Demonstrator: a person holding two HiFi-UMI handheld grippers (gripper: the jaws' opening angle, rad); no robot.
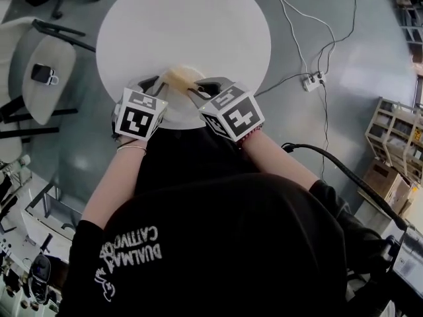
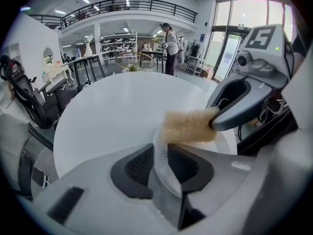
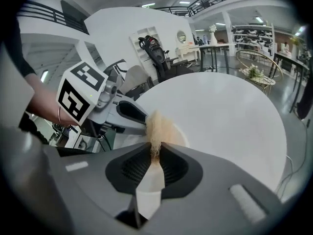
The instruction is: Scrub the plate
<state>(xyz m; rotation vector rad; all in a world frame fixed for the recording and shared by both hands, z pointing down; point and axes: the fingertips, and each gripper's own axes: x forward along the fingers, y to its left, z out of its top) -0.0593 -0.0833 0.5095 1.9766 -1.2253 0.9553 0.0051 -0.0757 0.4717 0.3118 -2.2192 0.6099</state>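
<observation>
A white paper plate lies at the near edge of the round white table. My left gripper is shut on the plate's rim, which stands thin between its dark pads. My right gripper is shut on a tan fibrous scrub sponge. In the left gripper view the sponge rests over the plate, sticking out of the right gripper's jaws. In the right gripper view the sponge is pinched between the pads of my right gripper, with the left gripper just behind it and the plate under it.
A grey chair carrying a small dark object stands left of the table. A power strip and white cables lie on the floor to the right, with wooden shelving beyond. A person stands far off across the hall.
</observation>
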